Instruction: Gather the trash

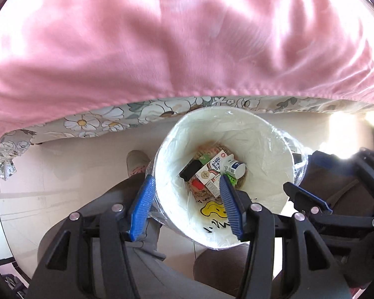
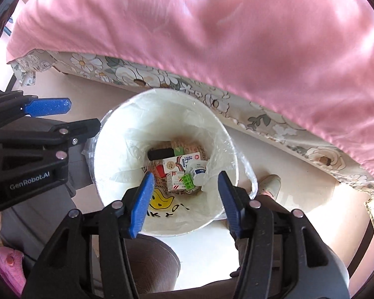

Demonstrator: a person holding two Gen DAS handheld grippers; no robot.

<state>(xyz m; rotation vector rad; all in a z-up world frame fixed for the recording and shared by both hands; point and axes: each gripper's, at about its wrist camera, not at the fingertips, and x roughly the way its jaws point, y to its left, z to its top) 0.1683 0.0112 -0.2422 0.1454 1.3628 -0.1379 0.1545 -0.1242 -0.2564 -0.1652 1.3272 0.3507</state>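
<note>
A white trash bin [image 1: 173, 147] lined with a clear bag stands on the floor by the bed; it also shows in the right wrist view [image 2: 112, 154]. Inside lie a small white bottle [image 1: 233, 167] [image 2: 199, 172], milk cartons [image 1: 208, 173] [image 2: 179, 162], a black item [image 1: 190, 170] [image 2: 160, 153] and a green piece [image 2: 188, 181]. My left gripper [image 1: 185, 194] is open and empty above the bin's near rim. My right gripper [image 2: 185, 189] is open and empty over the bin mouth. The right gripper also shows at the right of the left wrist view [image 1: 309, 199].
A pink blanket [image 1: 187, 37] [image 2: 236, 25] over a floral sheet [image 1: 112, 119] [image 2: 142, 74] overhangs the bed edge just behind the bin. The person's legs and shoes [image 1: 137, 162] [image 2: 270, 185] flank the bin. Pale tiled floor [image 1: 62, 174] lies around it.
</note>
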